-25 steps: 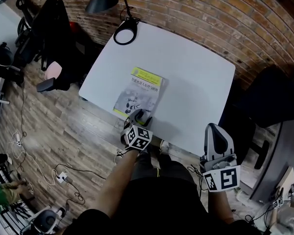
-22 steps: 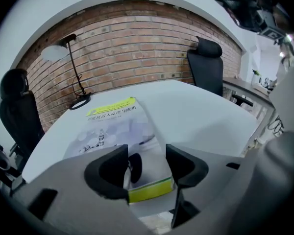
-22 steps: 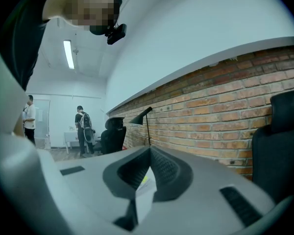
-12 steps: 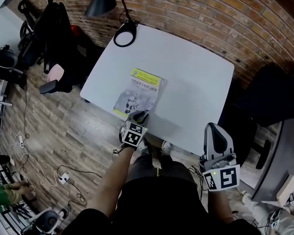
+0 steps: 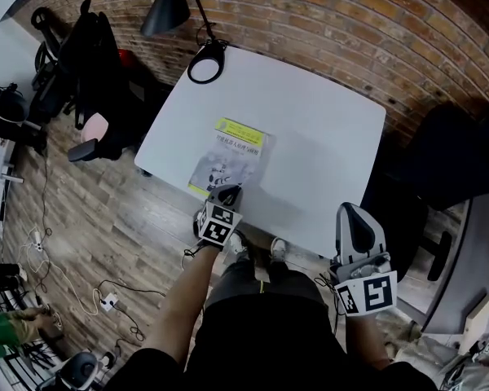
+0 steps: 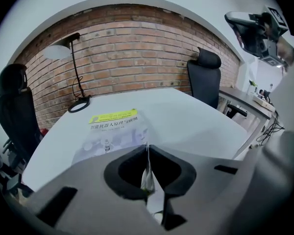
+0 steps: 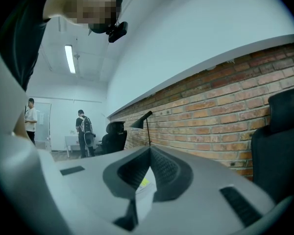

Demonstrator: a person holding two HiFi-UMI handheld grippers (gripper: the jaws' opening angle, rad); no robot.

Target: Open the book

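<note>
A book [image 5: 232, 157] with a yellow band on a pale cover lies shut on the white table [image 5: 318, 129], near its front edge. My left gripper [image 5: 231, 191] sits at the book's near edge, pointing down and forward. In the left gripper view the book [image 6: 112, 126] runs away from the jaws, and a thin edge of its cover stands pinched between them, lifted a little; the left gripper [image 6: 147, 150] is shut on it. My right gripper [image 5: 352, 212] hangs off the table's front right edge, level, jaws together with nothing in them [image 7: 149, 150].
A black desk lamp [image 5: 205, 55] stands at the table's far left corner, its round base on the top. A brick wall runs behind. A black office chair [image 5: 448, 165] is to the right, another chair and cables on the wooden floor [image 5: 90, 210] to the left.
The left gripper's jaws have closed on the book's near edge and risen slightly with the cover. The right gripper has stayed where it was.
</note>
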